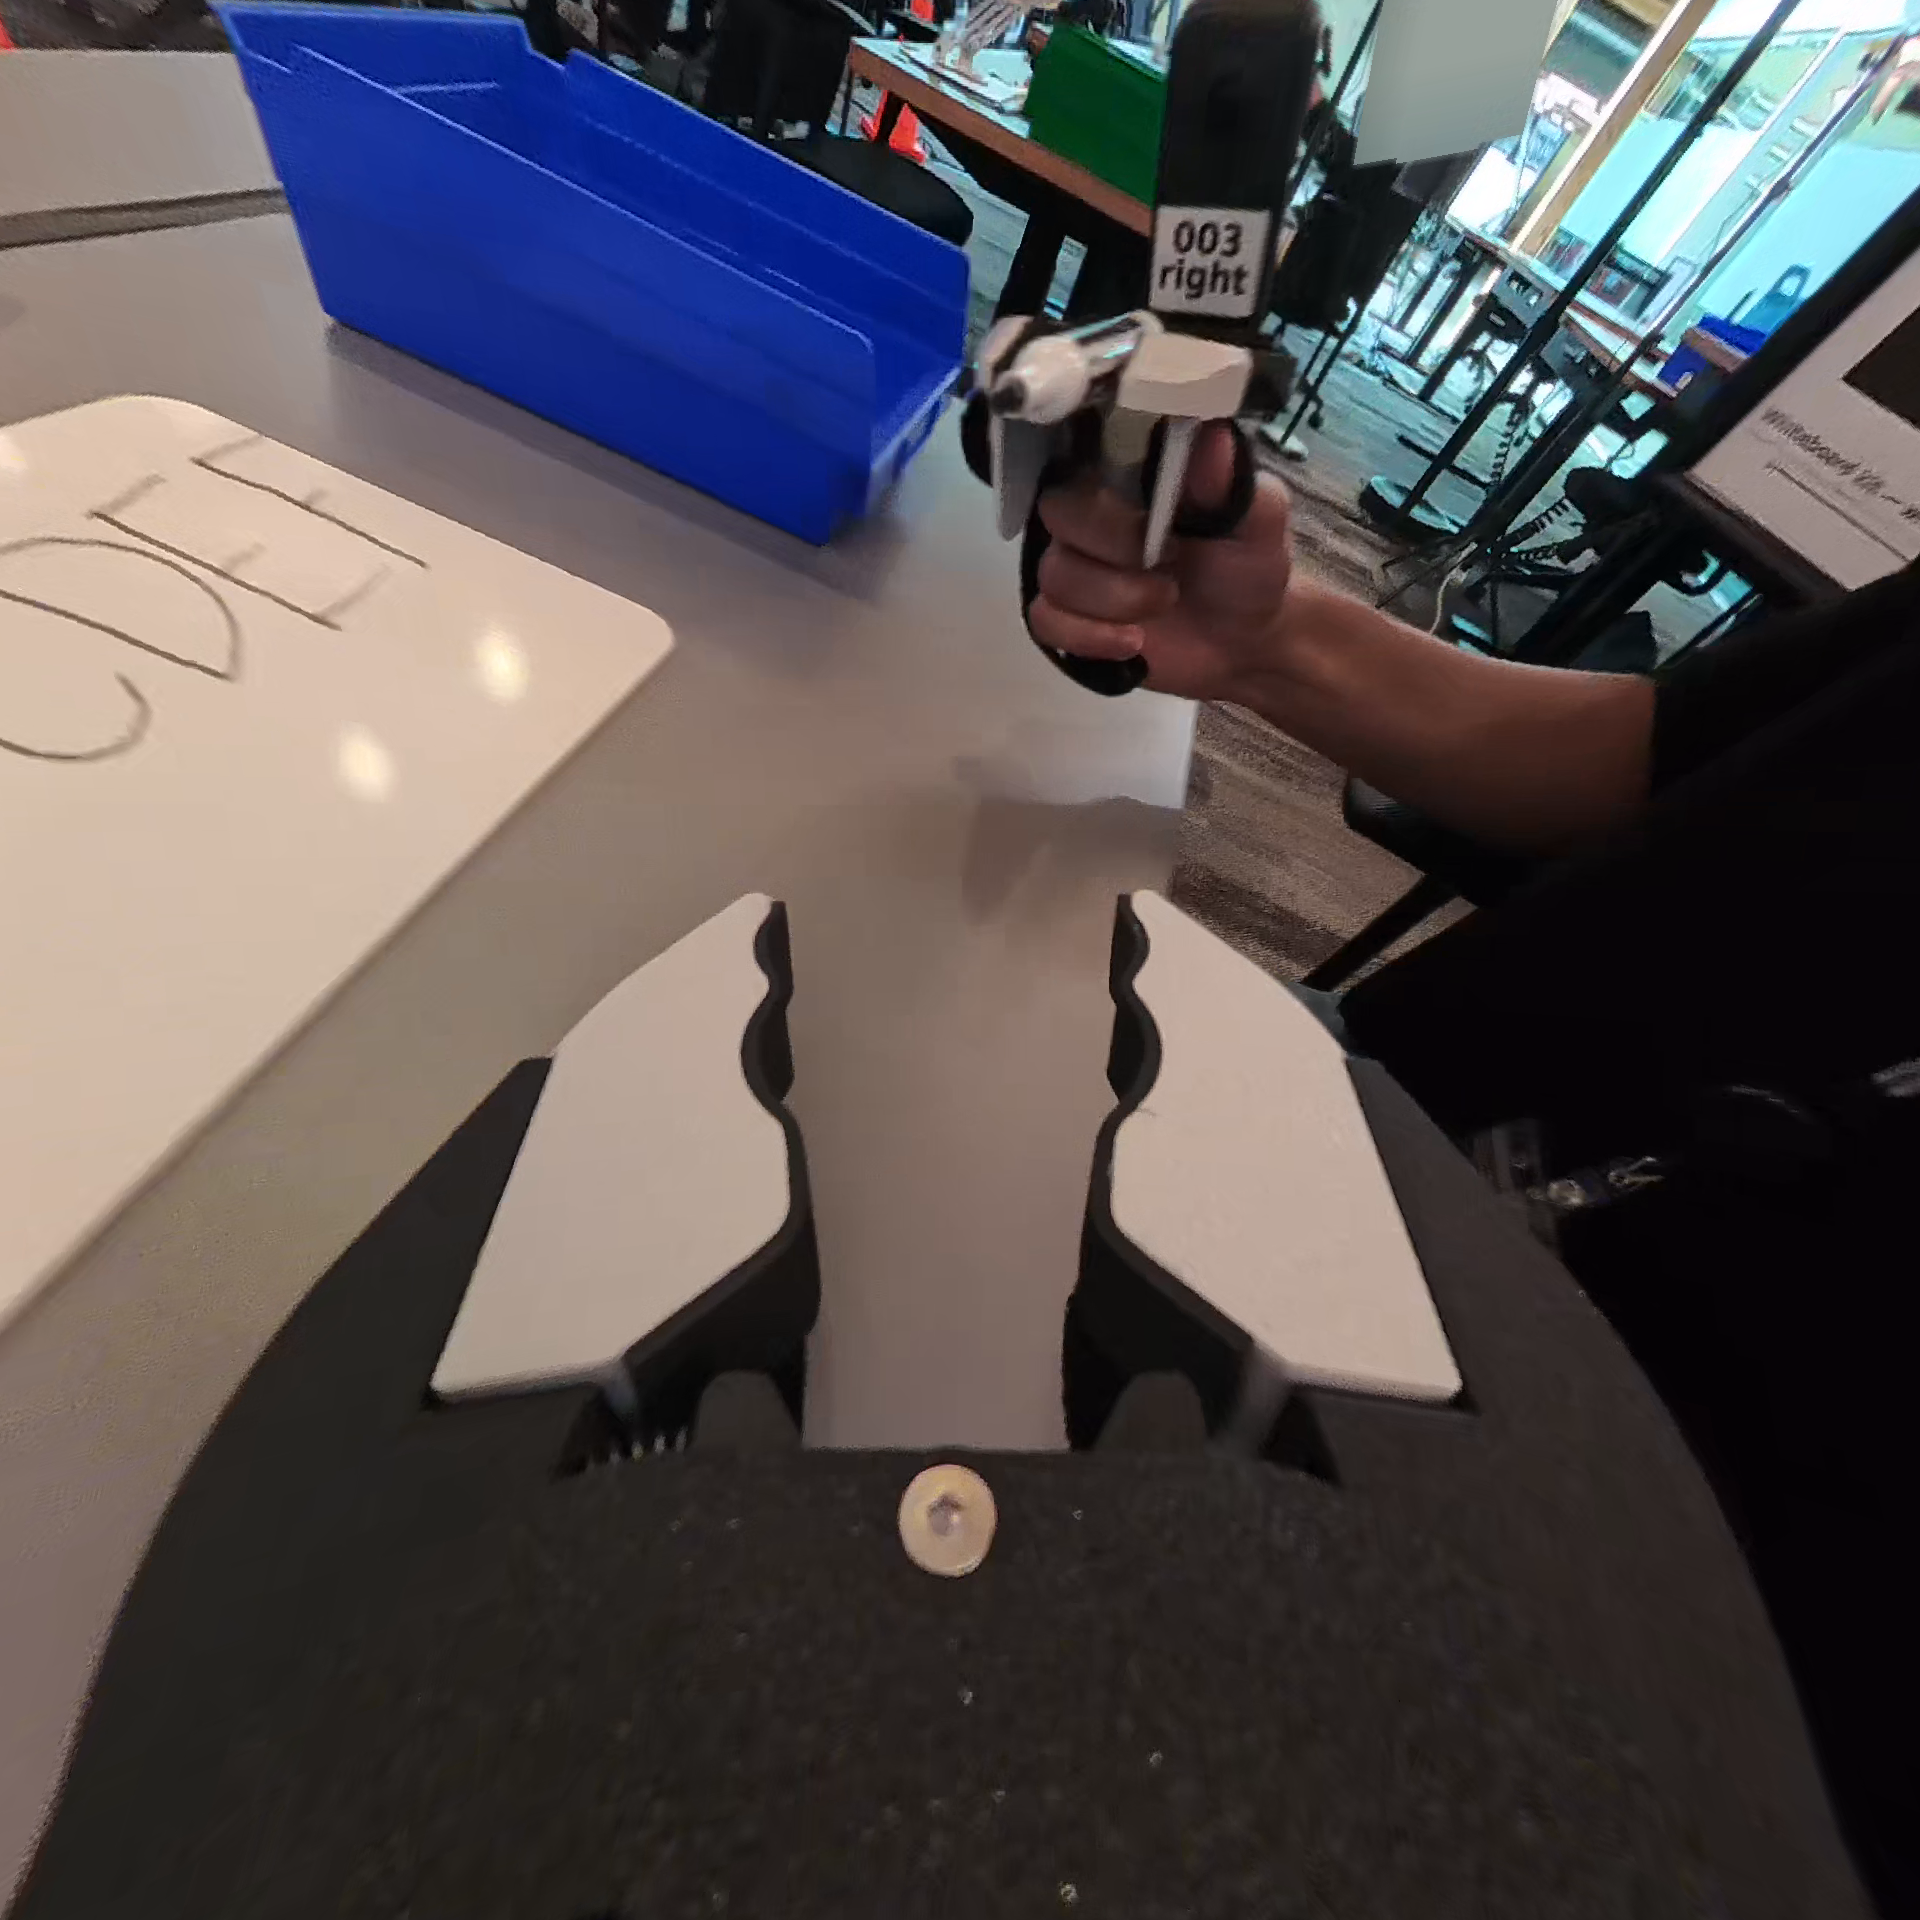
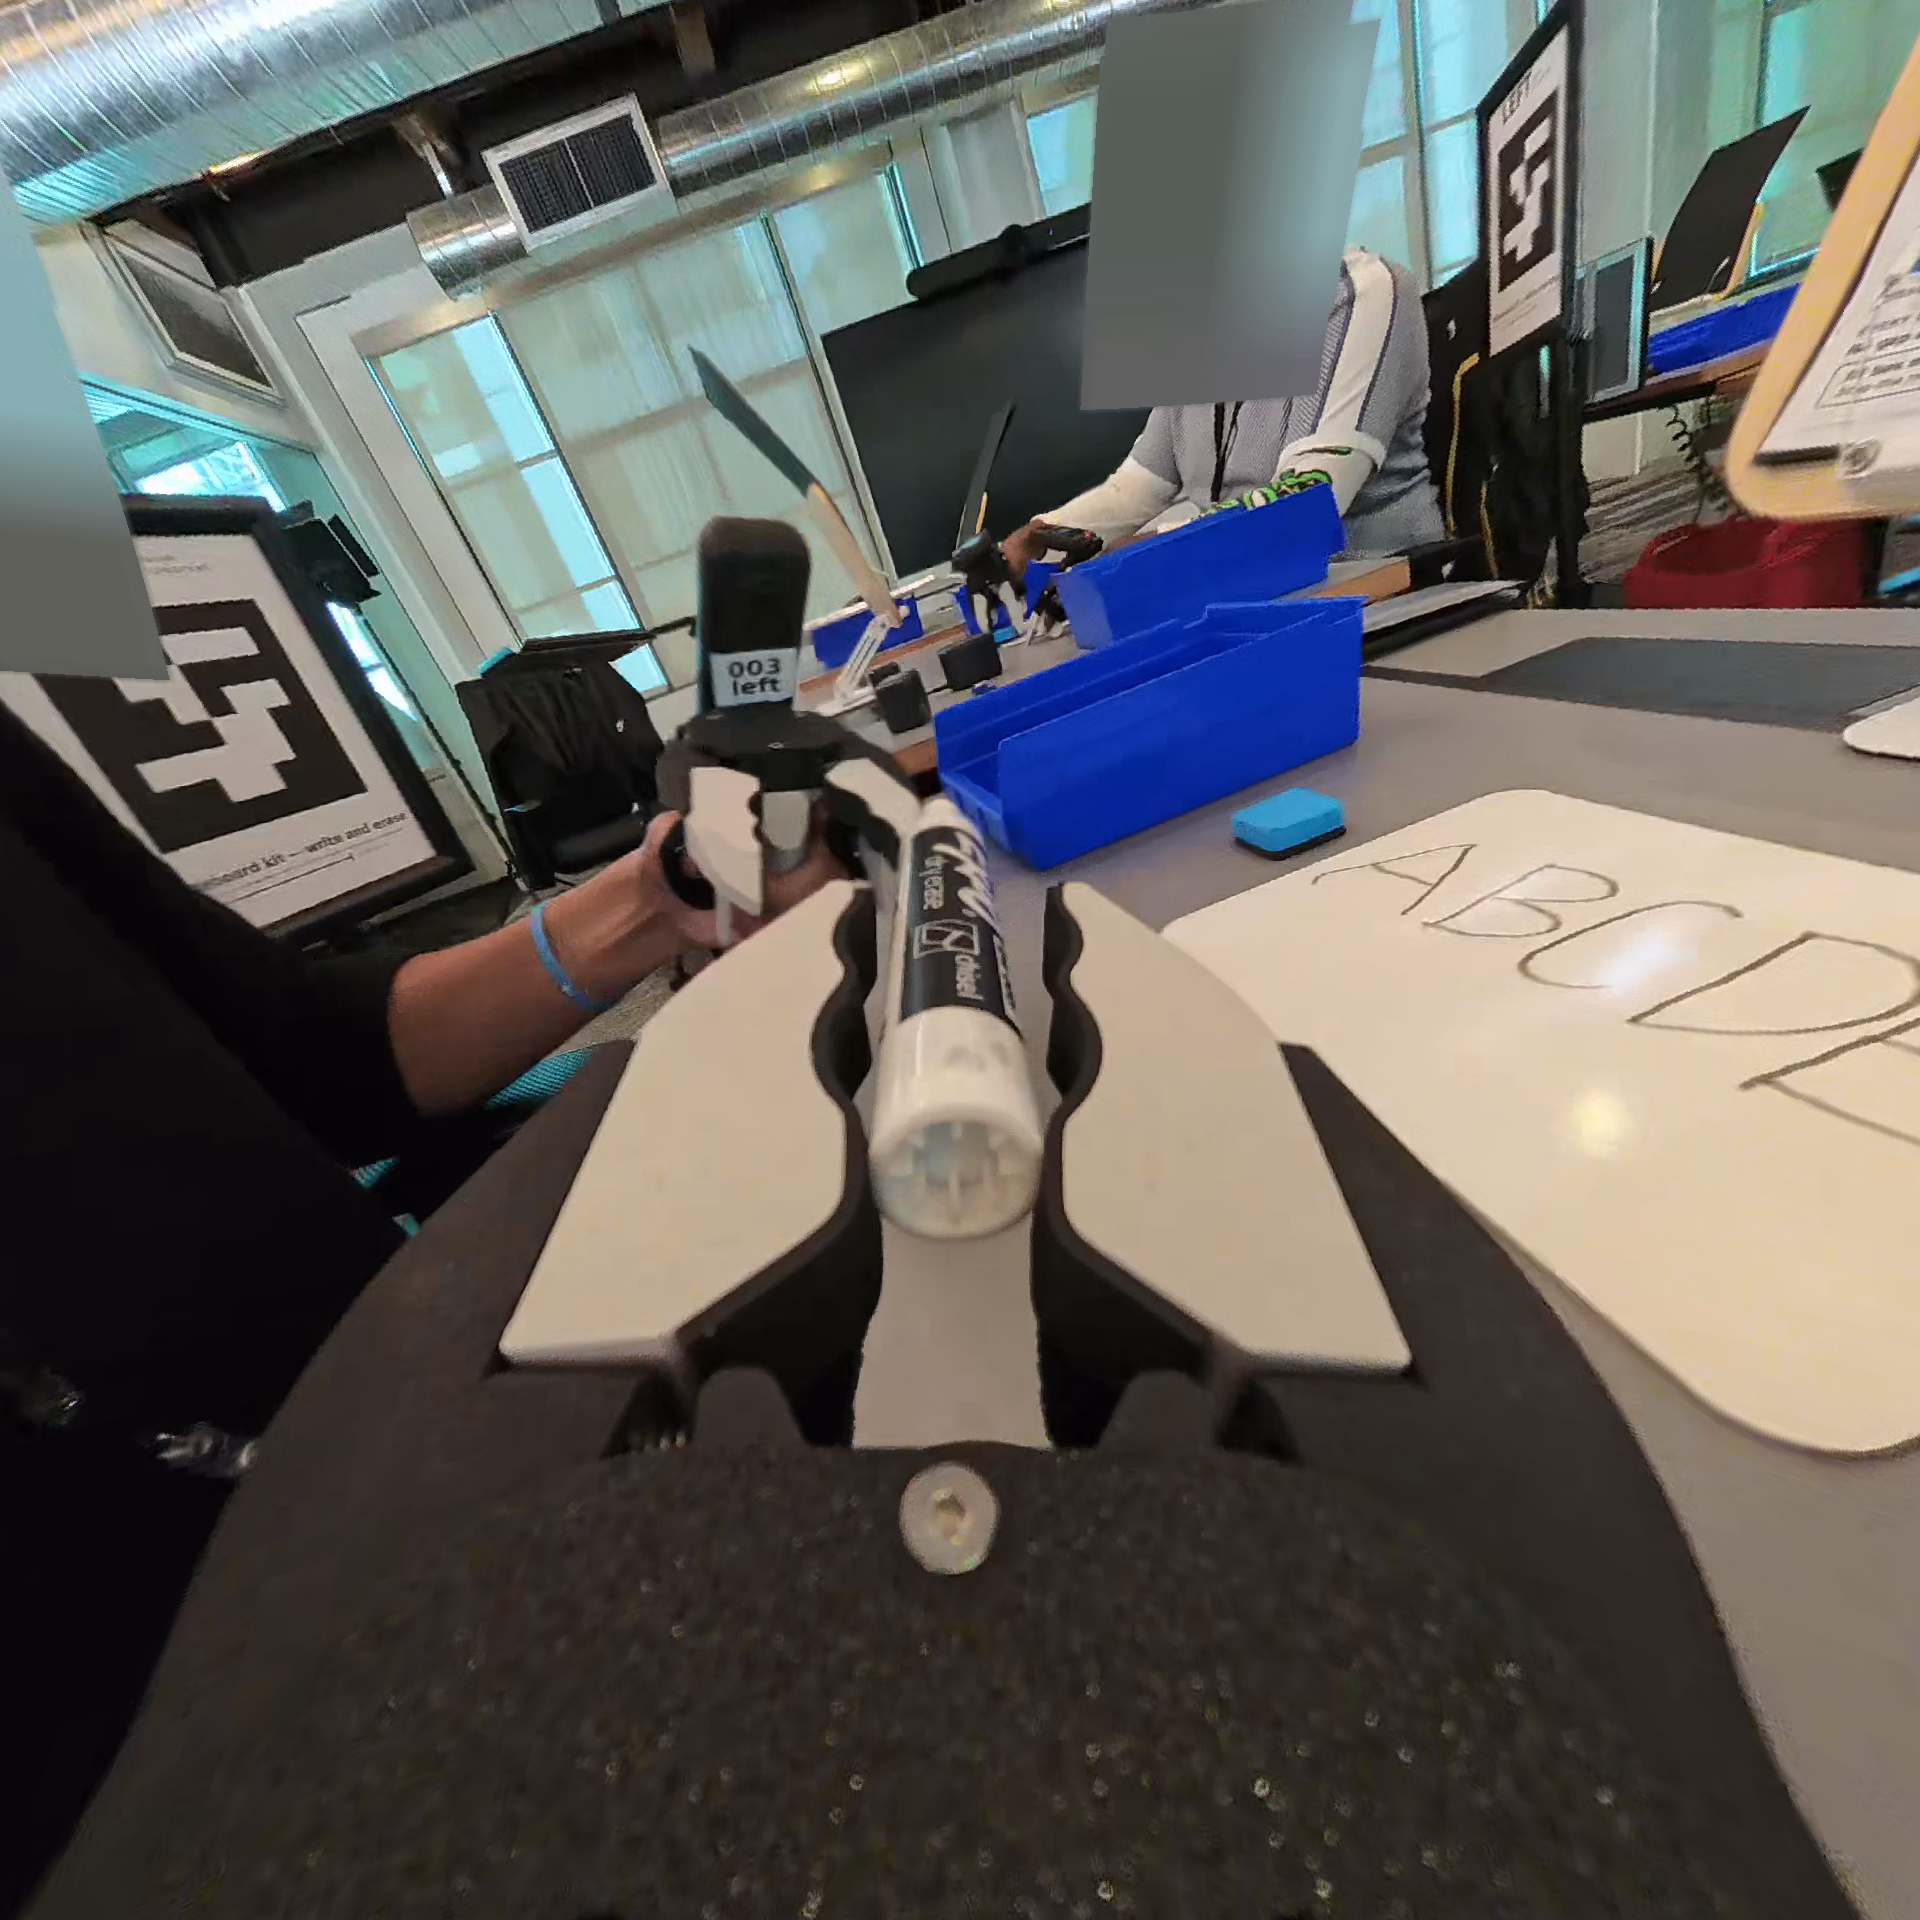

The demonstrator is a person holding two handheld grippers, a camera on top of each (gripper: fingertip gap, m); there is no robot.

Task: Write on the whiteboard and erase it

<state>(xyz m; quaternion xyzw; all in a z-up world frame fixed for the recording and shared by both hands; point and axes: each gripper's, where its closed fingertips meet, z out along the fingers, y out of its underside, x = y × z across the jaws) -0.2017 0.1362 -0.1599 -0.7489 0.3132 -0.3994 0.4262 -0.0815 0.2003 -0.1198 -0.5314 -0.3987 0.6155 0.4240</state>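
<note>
1. The flat white rectangular whiteboard with rounded corners (image 2: 1558, 1122) lies on the grey counter (image 1: 831, 665); black hand-drawn letters cover its surface.
2. The white-barrelled dry-erase marker with a black label band (image 2: 951, 1029) is clamped between the two fingers of the right gripper (image 2: 951, 914), lying along them with its flat rear end toward the camera. It is held above the counter edge, just beside the whiteboard's near corner.
3. The right gripper's jaws are clenched on the marker barrel. In the left wrist view this gripper (image 1: 1081, 457) is carried in a hand off the counter's edge.
4. The left gripper (image 1: 951, 925) hovers over bare counter beside the whiteboard; its jaws stand released, with nothing between them.
5. The small blue felt eraser with a black base (image 2: 1288, 821) rests on the counter, between the whiteboard's far edge and the long blue plastic bin (image 2: 1143, 727).
6. A second blue bin (image 2: 1205, 566) sits on a table farther back, where a seated person (image 2: 1299, 447) works.
</note>
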